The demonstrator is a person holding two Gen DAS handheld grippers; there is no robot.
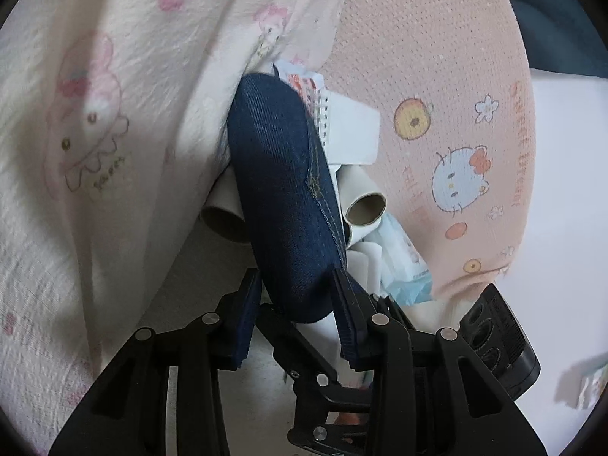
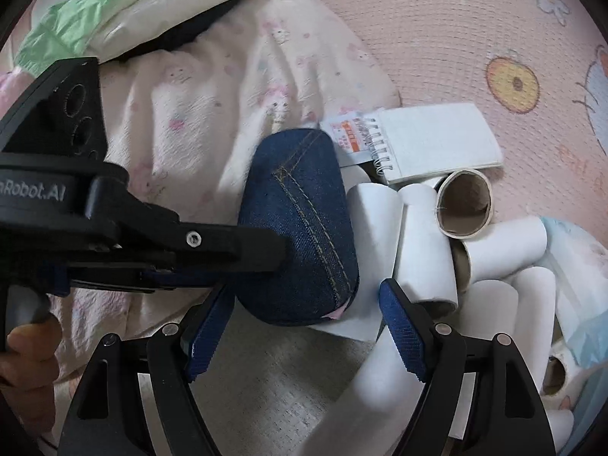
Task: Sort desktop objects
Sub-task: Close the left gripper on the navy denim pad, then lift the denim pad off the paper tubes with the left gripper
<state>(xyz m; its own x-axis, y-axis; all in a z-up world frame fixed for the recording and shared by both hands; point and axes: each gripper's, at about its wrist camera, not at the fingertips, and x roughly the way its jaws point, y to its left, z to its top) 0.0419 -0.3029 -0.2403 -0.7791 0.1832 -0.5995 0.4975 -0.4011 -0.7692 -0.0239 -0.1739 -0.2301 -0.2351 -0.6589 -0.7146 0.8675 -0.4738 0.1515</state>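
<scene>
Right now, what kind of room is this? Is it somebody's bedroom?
Probably a bedroom or a child's room, though no walls show. Soft cartoon-print bedding lies everywhere: a pink blanket with cats and flowers, and a white blanket with bunnies. A denim pouch, a notebook and cardboard tubes are piled between them.

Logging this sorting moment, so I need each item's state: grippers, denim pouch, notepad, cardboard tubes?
Left gripper: shut on the denim pouch.
Right gripper: open, nothing gripped.
Denim pouch: held at one end.
Spiral notepad: closed, lying flat.
Cardboard tubes: loosely piled.
</scene>
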